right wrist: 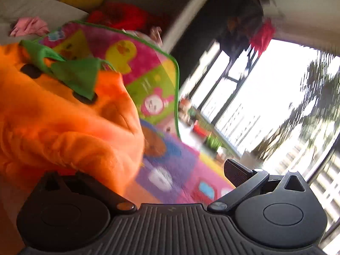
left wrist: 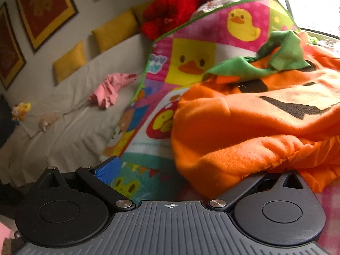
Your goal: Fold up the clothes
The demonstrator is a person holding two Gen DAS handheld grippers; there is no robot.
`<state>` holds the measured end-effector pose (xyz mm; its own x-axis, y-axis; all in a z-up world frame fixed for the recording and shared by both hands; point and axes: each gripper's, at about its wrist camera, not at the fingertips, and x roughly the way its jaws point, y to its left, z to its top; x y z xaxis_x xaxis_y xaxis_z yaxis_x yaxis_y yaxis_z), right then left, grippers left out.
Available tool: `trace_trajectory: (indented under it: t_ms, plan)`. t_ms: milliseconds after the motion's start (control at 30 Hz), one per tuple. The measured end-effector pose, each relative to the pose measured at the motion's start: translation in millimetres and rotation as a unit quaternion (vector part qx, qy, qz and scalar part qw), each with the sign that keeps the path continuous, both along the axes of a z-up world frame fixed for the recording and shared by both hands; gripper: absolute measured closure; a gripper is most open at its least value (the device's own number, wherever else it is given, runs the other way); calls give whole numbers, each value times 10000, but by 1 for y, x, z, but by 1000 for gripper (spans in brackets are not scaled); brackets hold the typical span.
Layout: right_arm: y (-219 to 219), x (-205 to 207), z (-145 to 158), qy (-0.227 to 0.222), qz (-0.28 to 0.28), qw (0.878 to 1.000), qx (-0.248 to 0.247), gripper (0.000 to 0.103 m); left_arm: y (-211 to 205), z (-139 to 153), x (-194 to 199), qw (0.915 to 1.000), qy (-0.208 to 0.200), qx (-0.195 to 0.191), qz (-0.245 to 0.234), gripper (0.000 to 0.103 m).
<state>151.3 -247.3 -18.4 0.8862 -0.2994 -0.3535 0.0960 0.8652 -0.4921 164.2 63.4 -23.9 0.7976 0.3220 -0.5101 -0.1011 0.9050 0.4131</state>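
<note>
An orange fleece pumpkin costume [left wrist: 244,123] with green collar leaves [left wrist: 282,51] and black face patches lies on a colourful duck-print blanket [left wrist: 191,59]. My left gripper [left wrist: 182,167] is open; its blue-padded left finger [left wrist: 108,169] shows, and the costume's hem covers the right finger. In the right wrist view the same costume [right wrist: 63,131] drapes over the left finger of my right gripper [right wrist: 161,176], which is open; its dark right finger [right wrist: 235,172] is bare. That view is motion-blurred.
A beige sofa [left wrist: 70,127] with yellow cushions [left wrist: 115,31] stands to the left. On it are a pink garment [left wrist: 110,89], a red garment [left wrist: 170,10] and small toys [left wrist: 20,110]. Framed pictures hang on the wall. Bright windows [right wrist: 276,106] are to the right.
</note>
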Motion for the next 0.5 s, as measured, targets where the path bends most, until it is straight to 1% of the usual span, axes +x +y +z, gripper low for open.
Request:
trace_trajectory:
  t_ms: [33, 133, 267, 333, 400, 433, 500]
  plan:
    - [-7, -7, 2, 68, -4, 10000, 70, 0, -2, 2, -4, 10000, 32, 11, -74, 0]
    - [-25, -38, 8, 188, 16, 9997, 154, 0, -14, 10, -32, 9989, 22, 77, -469, 0]
    - [-51, -96, 22, 325, 71, 9991, 269, 0, -33, 25, -81, 9959, 36, -52, -908, 0]
    - [-64, -129, 26, 431, 136, 9983, 365, 0, -43, 32, -110, 9922, 96, -139, -1234, 0]
    - [-76, -153, 30, 547, 204, 9972, 475, 0, -52, 36, -138, 9875, 184, -218, -1552, 0]
    - [-78, -160, 27, 672, 318, 9958, 533, 0, -57, 37, -151, 9848, 237, -258, -1699, 0]
    - [-80, -171, 18, 945, 575, 9918, 647, 0, -65, 32, -163, 9796, 460, -405, -1913, 0]
